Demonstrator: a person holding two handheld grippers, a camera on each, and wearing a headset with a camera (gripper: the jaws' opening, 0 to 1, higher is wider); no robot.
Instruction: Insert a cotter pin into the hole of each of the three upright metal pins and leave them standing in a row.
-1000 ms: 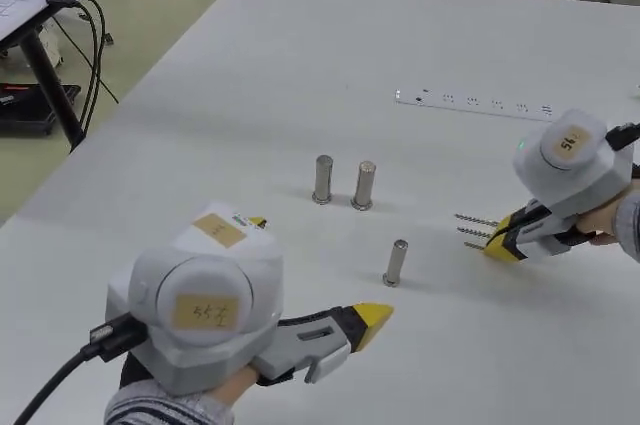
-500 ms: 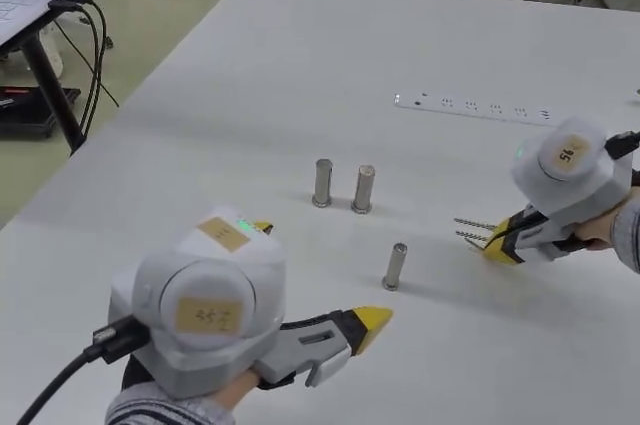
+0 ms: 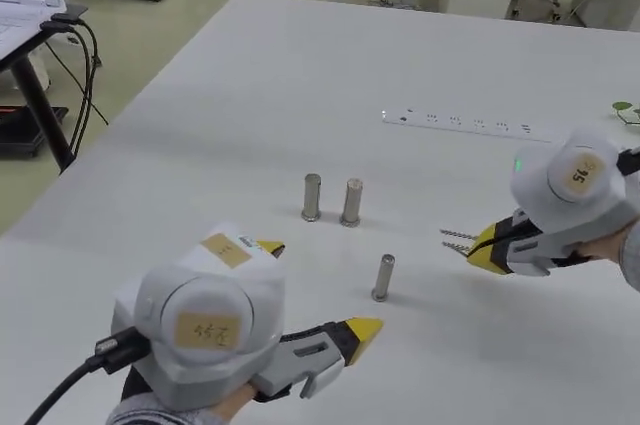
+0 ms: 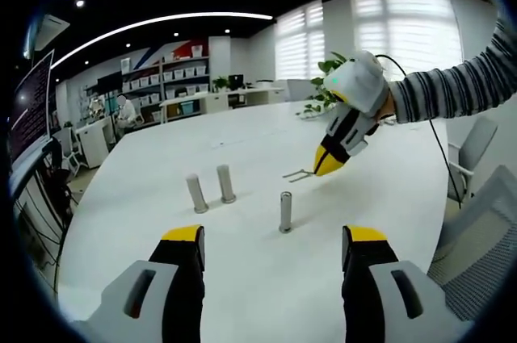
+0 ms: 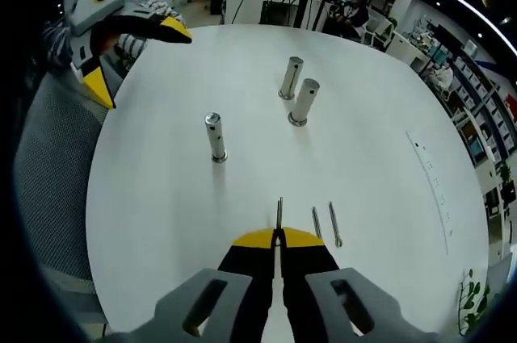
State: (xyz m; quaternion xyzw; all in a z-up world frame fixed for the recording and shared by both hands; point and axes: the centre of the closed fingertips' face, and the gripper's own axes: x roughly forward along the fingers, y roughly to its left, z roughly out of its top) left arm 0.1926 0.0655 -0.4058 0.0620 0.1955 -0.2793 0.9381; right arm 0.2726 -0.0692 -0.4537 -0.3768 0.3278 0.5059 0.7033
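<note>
We see three silver metal pins [image 5: 214, 137] standing upright ahead of our right gripper [image 5: 279, 234], which pinches one cotter pin [image 5: 279, 210]; two loose cotter pins [image 5: 334, 224] lie just beside its tips.

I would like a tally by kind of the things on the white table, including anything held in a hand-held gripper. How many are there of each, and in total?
Upright metal pins: 3
Cotter pins: 3 (one in the right hand-held gripper, two lying on the table)
Power strip: 1
Total: 7
</note>
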